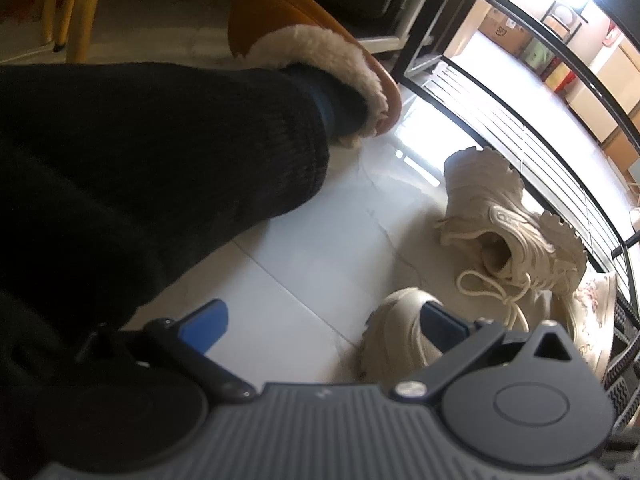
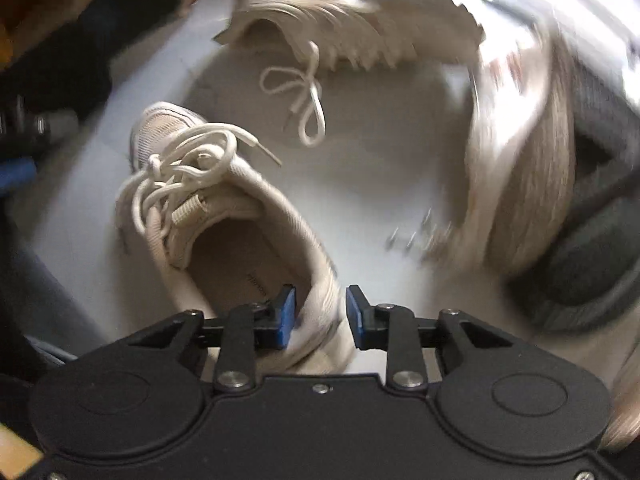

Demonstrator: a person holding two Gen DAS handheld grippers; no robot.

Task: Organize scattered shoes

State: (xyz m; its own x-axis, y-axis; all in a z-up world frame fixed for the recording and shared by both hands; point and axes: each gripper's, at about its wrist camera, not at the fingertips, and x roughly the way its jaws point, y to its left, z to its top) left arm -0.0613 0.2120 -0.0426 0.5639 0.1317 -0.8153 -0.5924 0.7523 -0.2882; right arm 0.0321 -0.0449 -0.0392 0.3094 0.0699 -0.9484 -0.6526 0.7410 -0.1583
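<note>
In the right wrist view my right gripper [image 2: 321, 314] is shut on the heel collar of a beige sneaker [image 2: 224, 216], one blue pad inside the shoe and one outside. A second beige sneaker [image 2: 340, 20] lies on its side beyond it. In the left wrist view my left gripper [image 1: 324, 328] is open and empty above the white floor. Its right finger overlaps the toe of the held sneaker [image 1: 396, 332]. The tipped sneaker [image 1: 504, 216] lies further right, beside the black shoe rack [image 1: 520, 128].
The person's leg in black trousers [image 1: 140, 168] and a brown fleece-lined slipper [image 1: 304, 40] fill the left. A pale floral slipper [image 1: 588, 308] and a dark patterned shoe [image 1: 624, 360] lie by the rack. Yellow chair legs [image 1: 80, 8] stand behind. The right wrist view is motion-blurred on its right side.
</note>
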